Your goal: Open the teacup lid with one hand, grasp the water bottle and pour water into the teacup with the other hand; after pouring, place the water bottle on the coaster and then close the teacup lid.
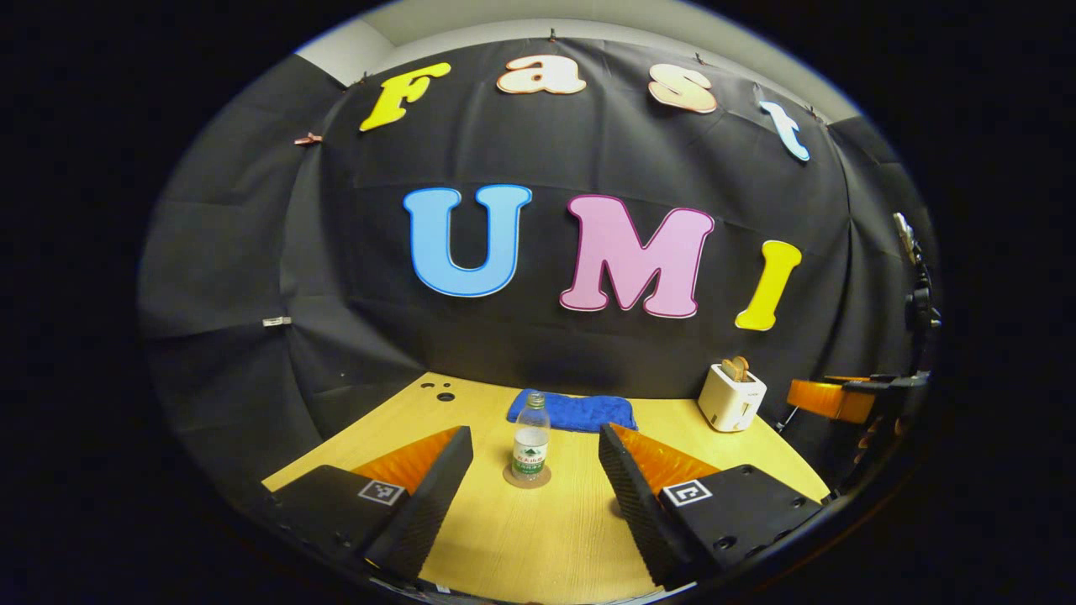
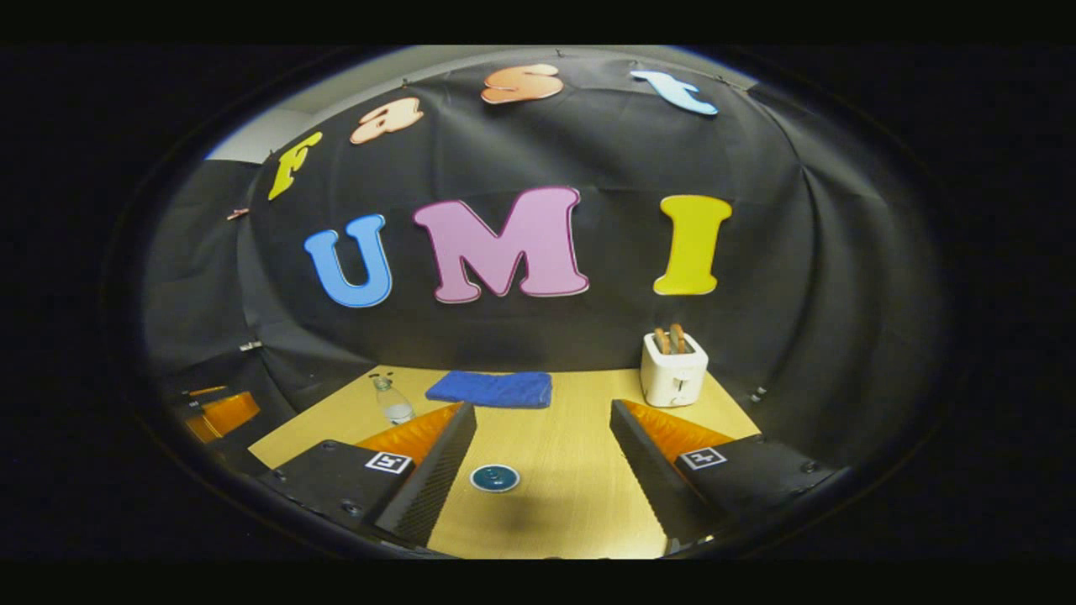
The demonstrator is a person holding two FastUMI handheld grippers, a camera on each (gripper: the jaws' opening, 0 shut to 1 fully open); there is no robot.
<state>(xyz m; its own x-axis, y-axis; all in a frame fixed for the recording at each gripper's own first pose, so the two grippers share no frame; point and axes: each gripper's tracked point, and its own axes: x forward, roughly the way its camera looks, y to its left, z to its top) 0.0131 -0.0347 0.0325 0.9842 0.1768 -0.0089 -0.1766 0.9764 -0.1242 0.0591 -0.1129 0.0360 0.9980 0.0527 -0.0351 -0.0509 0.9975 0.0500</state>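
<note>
Your left gripper hung over the near edge of the wood-grain table, ribbed wedge fingers spread wide, gripping nothing. Between them, farther in, the clear plastic water bottle stood upright on the round coaster. Your right gripper was likewise wide apart, unloaded; the round glossy teal teacup lid lay just beside its left finger. Folded blue towel and boxy white toaster sat along the far edge.
</note>
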